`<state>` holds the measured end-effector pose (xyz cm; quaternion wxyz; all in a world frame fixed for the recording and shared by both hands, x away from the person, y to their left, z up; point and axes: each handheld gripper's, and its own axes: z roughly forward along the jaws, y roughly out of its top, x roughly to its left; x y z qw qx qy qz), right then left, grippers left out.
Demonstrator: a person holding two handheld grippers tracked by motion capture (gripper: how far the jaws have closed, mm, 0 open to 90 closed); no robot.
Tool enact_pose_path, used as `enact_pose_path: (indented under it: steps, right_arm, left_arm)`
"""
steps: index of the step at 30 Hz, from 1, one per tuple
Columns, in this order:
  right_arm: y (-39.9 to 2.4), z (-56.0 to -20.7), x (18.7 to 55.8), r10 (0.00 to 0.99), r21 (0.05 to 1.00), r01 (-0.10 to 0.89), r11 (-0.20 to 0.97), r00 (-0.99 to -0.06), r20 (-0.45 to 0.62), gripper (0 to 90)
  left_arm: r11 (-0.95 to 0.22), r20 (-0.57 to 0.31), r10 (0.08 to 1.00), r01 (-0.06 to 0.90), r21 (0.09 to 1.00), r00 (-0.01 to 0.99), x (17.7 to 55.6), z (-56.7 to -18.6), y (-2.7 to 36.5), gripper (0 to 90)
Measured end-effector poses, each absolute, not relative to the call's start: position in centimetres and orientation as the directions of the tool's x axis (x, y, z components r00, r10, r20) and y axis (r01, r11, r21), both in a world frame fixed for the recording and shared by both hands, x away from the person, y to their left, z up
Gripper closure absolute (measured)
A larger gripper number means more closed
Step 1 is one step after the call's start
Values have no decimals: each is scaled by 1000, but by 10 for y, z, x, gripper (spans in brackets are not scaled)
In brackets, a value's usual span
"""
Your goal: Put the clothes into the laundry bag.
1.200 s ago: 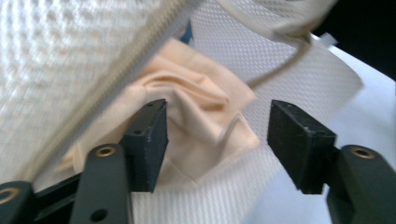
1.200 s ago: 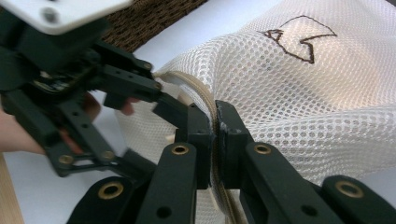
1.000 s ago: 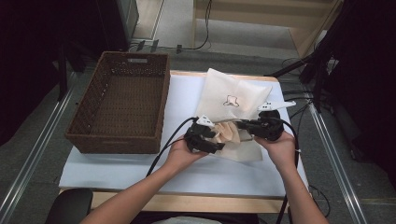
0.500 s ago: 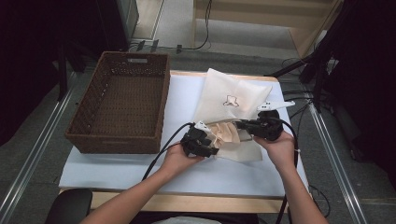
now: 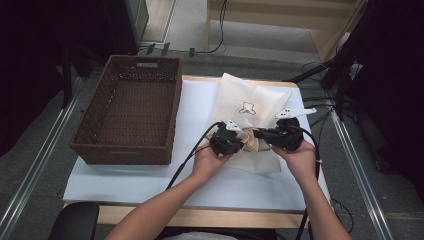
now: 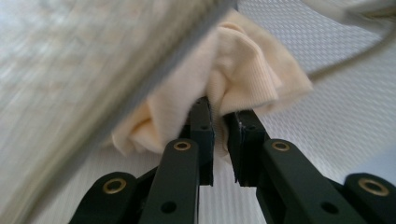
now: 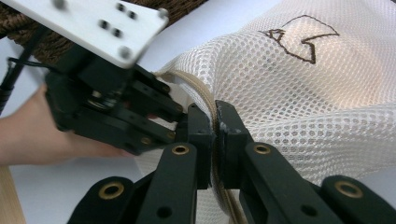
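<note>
A white mesh bag [image 5: 250, 100] with a stitched bear outline lies on the table's right half. A crumpled cream cloth [image 5: 251, 143] sits at the bag's near opening. My left gripper [image 5: 240, 142] is shut on that cloth [image 6: 243, 74], which bunches over its jaw tips [image 6: 219, 121] beneath the bag's blurred mesh [image 6: 70, 60]. My right gripper [image 5: 260, 134] faces it from the right, shut on the bag's hemmed rim [image 7: 215, 126], and the mesh [image 7: 303, 79] drapes away behind. The left gripper's black body [image 7: 107, 102] is close in front of the right jaws.
A brown wicker basket [image 5: 127, 155] stands on the left of the white table cover [image 5: 150, 180]. Cables trail from both grippers towards the table's near edge. Metal rails run along the floor on both sides.
My left gripper has shifted slightly right, closer to the bag's opening, with the cloth still held. The right gripper has stayed in place on the rim.
</note>
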<state>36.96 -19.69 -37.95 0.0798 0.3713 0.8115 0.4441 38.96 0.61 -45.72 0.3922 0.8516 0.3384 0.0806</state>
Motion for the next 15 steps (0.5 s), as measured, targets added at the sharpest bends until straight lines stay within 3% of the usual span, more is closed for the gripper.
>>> enact_pose_path:
  steps: [11,15]
  right_arm:
    - [-196,-379,369,670,780,532,328,-714,205,876]
    - [-196,-379,369,669,779,533,330,-714,206,876]
  left_arm:
    - [-371,-148,680,512,775,718,398,-451,2,821]
    - [-326,-226,682,566,757,696,407,-460,1,821]
